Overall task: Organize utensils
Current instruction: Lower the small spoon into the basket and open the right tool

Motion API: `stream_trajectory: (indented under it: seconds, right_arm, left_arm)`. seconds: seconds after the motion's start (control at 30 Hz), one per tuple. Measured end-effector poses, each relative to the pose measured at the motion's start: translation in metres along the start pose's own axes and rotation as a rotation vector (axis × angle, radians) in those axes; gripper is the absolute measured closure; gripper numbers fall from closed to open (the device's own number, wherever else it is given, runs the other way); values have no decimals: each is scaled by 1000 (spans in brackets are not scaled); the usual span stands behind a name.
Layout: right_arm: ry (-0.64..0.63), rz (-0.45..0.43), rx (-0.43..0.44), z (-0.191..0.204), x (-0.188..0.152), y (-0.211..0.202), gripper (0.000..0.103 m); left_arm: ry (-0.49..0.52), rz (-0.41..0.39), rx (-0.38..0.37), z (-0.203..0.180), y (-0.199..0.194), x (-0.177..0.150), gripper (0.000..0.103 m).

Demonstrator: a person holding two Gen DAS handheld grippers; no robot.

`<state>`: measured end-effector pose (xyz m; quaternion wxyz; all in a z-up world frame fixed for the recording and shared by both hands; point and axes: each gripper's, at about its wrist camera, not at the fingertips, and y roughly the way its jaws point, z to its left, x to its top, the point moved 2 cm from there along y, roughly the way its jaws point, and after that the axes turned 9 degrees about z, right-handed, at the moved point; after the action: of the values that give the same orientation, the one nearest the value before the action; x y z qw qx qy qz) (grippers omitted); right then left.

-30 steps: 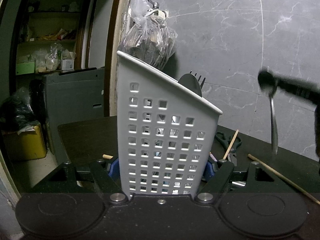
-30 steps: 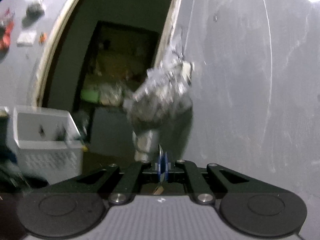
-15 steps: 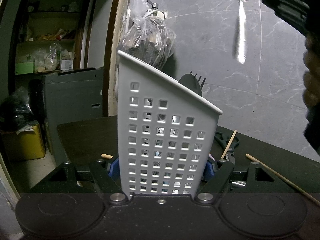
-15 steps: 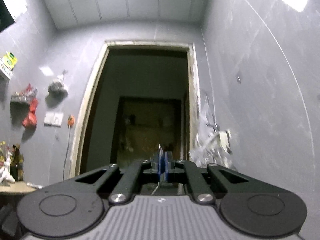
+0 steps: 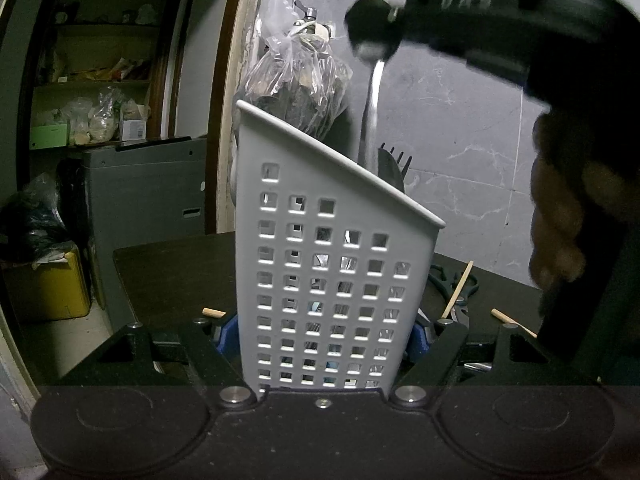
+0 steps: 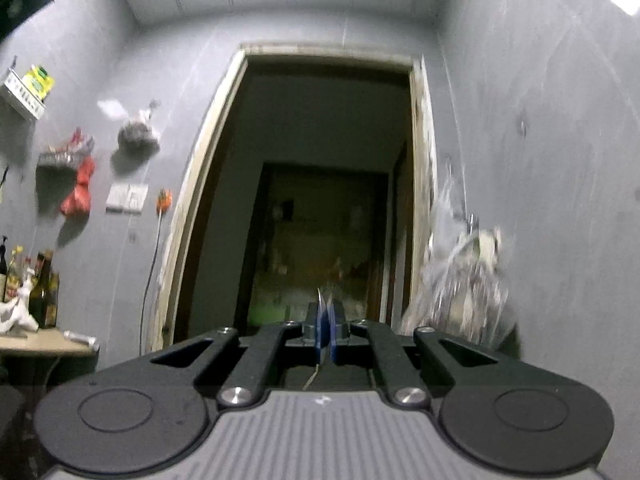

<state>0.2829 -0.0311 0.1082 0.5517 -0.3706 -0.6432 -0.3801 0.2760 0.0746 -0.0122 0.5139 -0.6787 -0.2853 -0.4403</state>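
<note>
Utensil caddy upright on the dark table, a metal utensil hung above its rim

A pale grey perforated caddy point(image 5: 332, 280) with a slanted top rim is seen standing upright near the table's front edge point(image 5: 172, 272); a dark fork and spoon point(image 5: 394, 168) are seen poking above its low side. A shiny, motion-blurred metal utensil point(image 5: 372, 112) is held near vertical just above the rim. Dark scissors point(image 5: 460, 292) and wooden chopsticks point(image 5: 458, 292) are left flat on the table toward its right side.
</note>
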Motion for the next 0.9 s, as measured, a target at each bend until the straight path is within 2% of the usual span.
stream_trajectory:
  seconds: [0.27,0.9]
  right_arm:
    - [35,106,11,-2,-22,3,98]
    - [11,193,35,1,-37,-5,97]
  left_arm:
    - [0,0,0,0,0,0,26]
    - [1,0,-1,0,0,-1,26]
